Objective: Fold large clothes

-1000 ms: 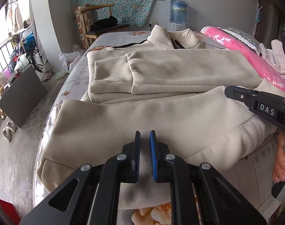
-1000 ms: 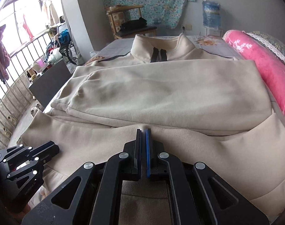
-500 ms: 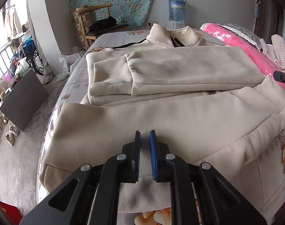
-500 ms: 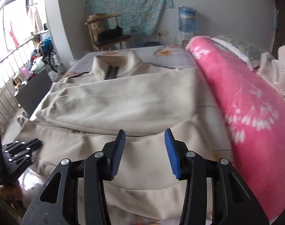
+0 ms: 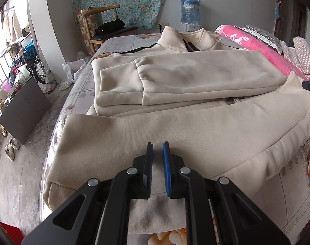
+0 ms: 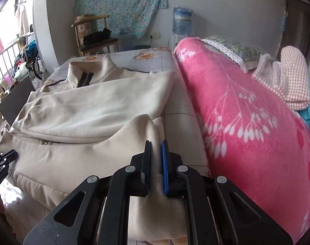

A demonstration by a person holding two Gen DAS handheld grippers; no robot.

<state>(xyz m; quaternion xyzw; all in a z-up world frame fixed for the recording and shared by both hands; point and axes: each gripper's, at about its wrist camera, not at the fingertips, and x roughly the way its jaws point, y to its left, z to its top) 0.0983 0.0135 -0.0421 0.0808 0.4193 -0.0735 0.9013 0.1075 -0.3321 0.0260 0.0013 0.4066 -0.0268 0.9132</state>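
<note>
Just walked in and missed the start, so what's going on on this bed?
A person with a gripper in each hand is folding a beige jacket spread on the bed. Its sleeves are already folded across the chest. The left gripper pinches the bottom hem, while the right gripper is closing on the hem's corner beside the pink blanket.

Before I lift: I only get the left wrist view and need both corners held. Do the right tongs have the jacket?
Observer: Yes. The right tongs are closing, with a raised fold of the cream jacket between them.
Operator: Anything close on that side?
Observer: The pink blanket rises just to their right, with a bare strip of bed between it and the jacket.
</note>
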